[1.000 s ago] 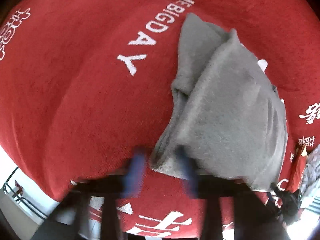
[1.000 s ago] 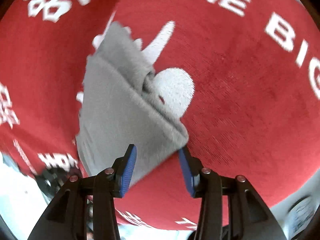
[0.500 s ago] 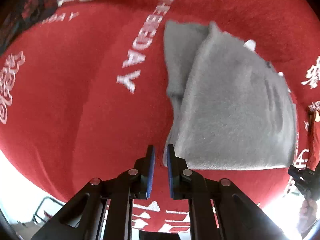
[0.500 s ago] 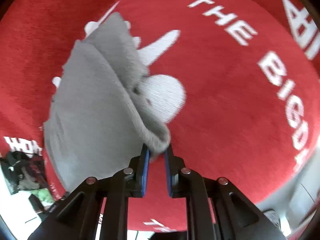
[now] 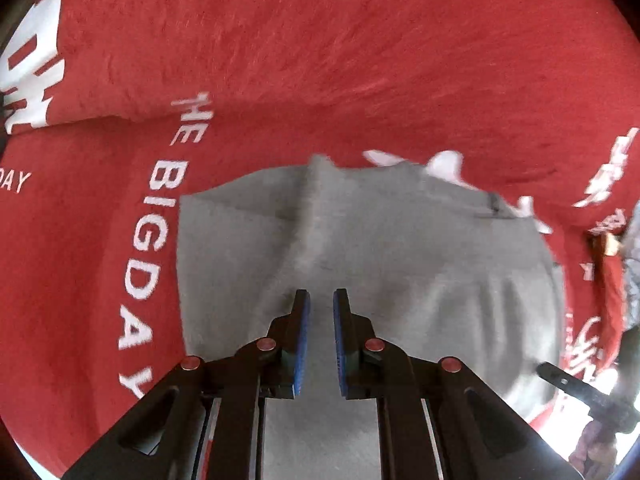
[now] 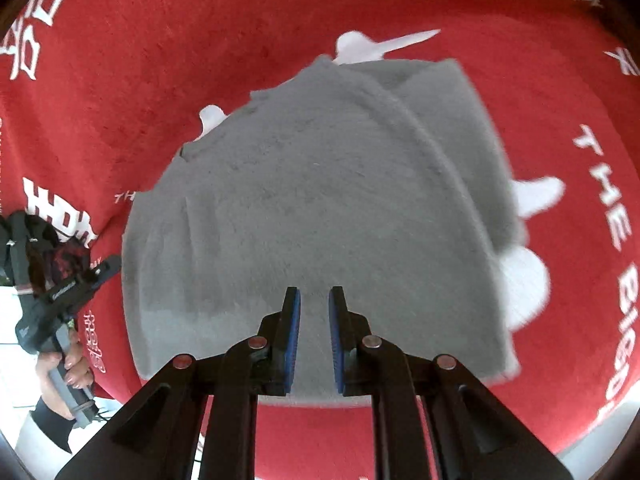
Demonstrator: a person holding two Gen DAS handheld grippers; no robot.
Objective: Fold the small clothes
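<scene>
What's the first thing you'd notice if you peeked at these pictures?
A soft grey garment lies folded in the middle of a bright red cloth with white letters. The right gripper and left gripper hang right above it, jaws nearly shut, pinching nothing.

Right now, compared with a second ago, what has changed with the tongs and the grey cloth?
The left tongs and right tongs closed at the near corners of the grey cloth and swept in over it; whether they pinch it is unclear. The red blanket stayed put.
</scene>
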